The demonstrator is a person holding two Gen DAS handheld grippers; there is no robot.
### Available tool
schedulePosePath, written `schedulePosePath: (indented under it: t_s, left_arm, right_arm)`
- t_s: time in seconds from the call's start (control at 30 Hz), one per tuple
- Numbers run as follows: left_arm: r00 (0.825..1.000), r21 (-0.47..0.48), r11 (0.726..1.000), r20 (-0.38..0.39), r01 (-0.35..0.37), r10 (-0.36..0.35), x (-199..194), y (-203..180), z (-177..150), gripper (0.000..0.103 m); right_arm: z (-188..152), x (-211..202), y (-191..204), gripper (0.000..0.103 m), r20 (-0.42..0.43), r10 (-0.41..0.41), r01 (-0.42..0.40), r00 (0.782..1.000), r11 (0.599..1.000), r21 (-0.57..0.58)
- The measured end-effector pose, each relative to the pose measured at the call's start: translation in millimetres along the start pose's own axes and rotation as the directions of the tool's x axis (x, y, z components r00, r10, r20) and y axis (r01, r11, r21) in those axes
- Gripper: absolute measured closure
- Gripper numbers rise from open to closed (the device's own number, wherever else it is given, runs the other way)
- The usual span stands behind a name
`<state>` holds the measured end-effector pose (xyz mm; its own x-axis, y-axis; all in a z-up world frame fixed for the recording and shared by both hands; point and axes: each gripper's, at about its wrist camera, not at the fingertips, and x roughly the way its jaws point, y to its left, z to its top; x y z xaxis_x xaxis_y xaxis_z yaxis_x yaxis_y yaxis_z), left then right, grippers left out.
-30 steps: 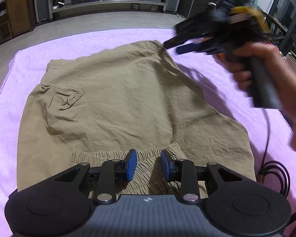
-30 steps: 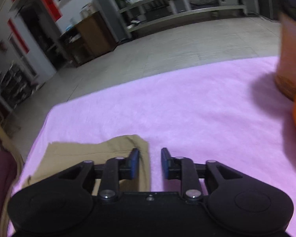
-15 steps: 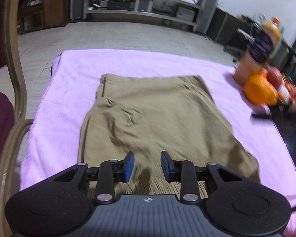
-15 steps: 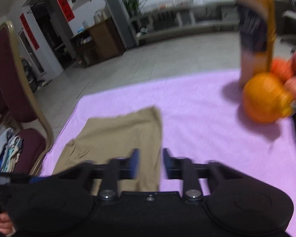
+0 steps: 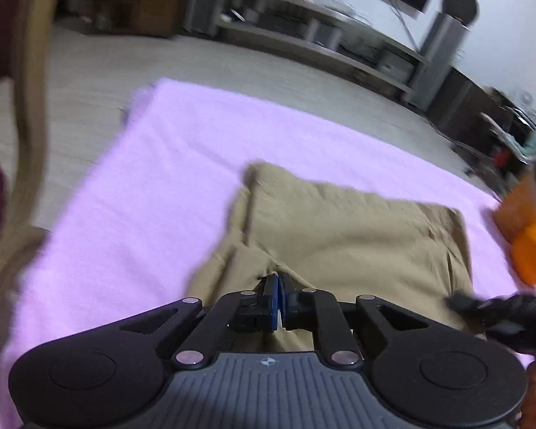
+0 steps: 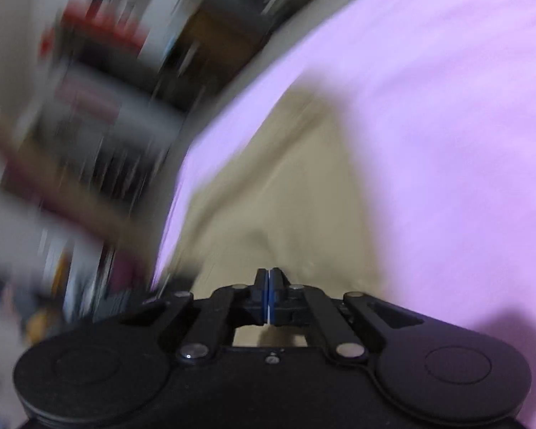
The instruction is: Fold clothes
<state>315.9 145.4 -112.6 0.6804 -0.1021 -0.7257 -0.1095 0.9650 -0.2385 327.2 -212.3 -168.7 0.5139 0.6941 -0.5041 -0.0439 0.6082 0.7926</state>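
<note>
A khaki garment [image 5: 357,236] lies flat on a lilac towel [image 5: 160,186]. My left gripper [image 5: 278,280] sits at the garment's near edge. Its jaws are closing to a narrow slit, and a ridge of khaki cloth rises into the tips, pinched between the pads. In the left wrist view my right gripper [image 5: 453,300] comes in from the right, low over the garment's right edge. The right wrist view is blurred. There the right gripper [image 6: 269,275] is shut with its pads together, and the garment [image 6: 296,186] lies just beyond the tips. No cloth shows between those pads.
Oranges [image 5: 534,254] and a bottle of orange drink [image 5: 521,211] stand at the towel's right edge. A chair's wooden frame [image 5: 32,107] rises at the left. The lilac towel [image 6: 446,143] spreads right of the garment. Tiled floor and shelving lie beyond.
Both grippers' jaws have closed from a wide gap to nearly or fully together. The left view has swung left along the garment's near edge. The right view has rolled and dropped onto the garment.
</note>
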Motion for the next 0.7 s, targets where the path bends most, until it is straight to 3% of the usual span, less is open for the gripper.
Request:
schedulePosePath:
  t_s: [0.1,0.2,0.33,0.4,0.5,0.6,0.7]
  left_arm:
    - [0.986,0.023,0.989,0.083,-0.149,0.147,-19.1,-11.1,5.7,0.09]
    - [0.944,0.071,0.956,0.193,-0.286,0.268,-50.5,-25.2,10.4,0.089]
    - [0.925,0.119,0.952,0.295,-0.283,0.238,-118.8,-44.6,5.1,0.084]
    - [0.928,0.132,0.963,0.325,-0.234,0.181,-153.1,-51.9,-2.2,0.073]
    - [0.94,0.15,0.977,0.327,-0.15,0.094,-191.7,-52.8,-26.4,0.069]
    - [0.964,0.176,0.978,0.256,-0.112,0.065,-203.3,-46.9,-56.8,0.068]
    - [0.987,0.175,0.977,0.128,-0.124,0.102,-188.8,-30.1,-83.8,0.068]
  right_arm:
    - [14.5,-31.2,-27.1,0.097,0.122,-0.078,0.059,0.989,0.986,0.156]
    - [21.4,-64.2,-13.0,0.08,0.168,-0.198,0.174,0.966,0.974,0.147]
    - [13.7,-112.0,36.5,0.08,0.171,-0.197,0.192,0.965,0.98,0.046]
    - [0.5,-140.5,65.3,0.072,0.191,-0.12,0.126,0.974,0.992,-0.018]
    - [-31.3,-183.2,106.2,0.059,0.249,-0.023,0.063,0.968,0.986,-0.156]
    - [-59.0,-200.3,129.2,0.055,0.275,-0.079,0.17,0.958,0.931,-0.324]
    - [-83.5,-187.2,128.9,0.055,0.24,-0.212,0.304,0.947,0.831,-0.467]
